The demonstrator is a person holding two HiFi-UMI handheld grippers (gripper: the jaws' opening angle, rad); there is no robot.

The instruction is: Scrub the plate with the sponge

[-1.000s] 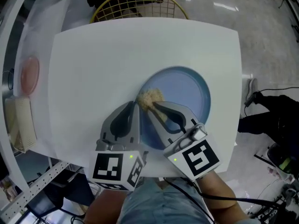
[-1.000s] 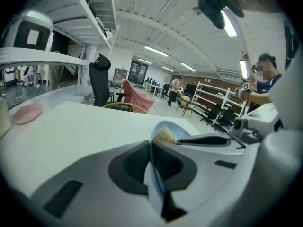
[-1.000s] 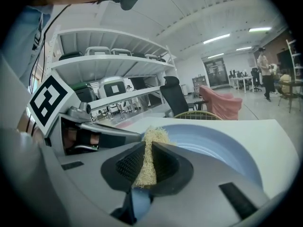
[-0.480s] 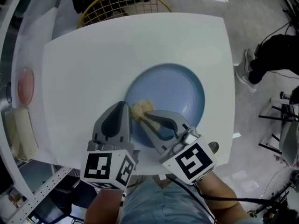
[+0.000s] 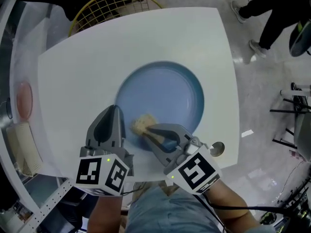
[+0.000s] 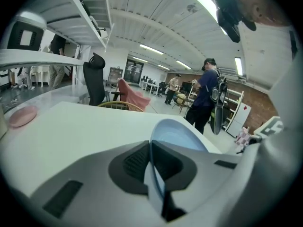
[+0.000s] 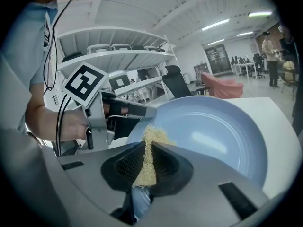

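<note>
A pale blue plate (image 5: 165, 93) lies on the white table (image 5: 77, 67). My left gripper (image 5: 115, 112) is shut on the plate's near-left rim; in the left gripper view the rim (image 6: 152, 174) runs between the jaws. My right gripper (image 5: 146, 129) is shut on a tan sponge (image 5: 141, 124), which rests on the plate's near-left part, close beside the left gripper. In the right gripper view the sponge (image 7: 147, 155) sticks out of the jaws against the plate (image 7: 218, 131), with the left gripper (image 7: 124, 109) just behind it.
A yellow wire chair back (image 5: 109, 6) stands at the table's far edge. A pink disc (image 5: 23, 101) and a beige block (image 5: 22, 152) lie on the shelf at left. A small round object (image 5: 217, 148) sits near the table's right edge. A person's legs (image 5: 272, 11) pass at top right.
The right gripper has dragged the sponge across the plate toward its near edge. The left gripper has kept its hold on the rim.
</note>
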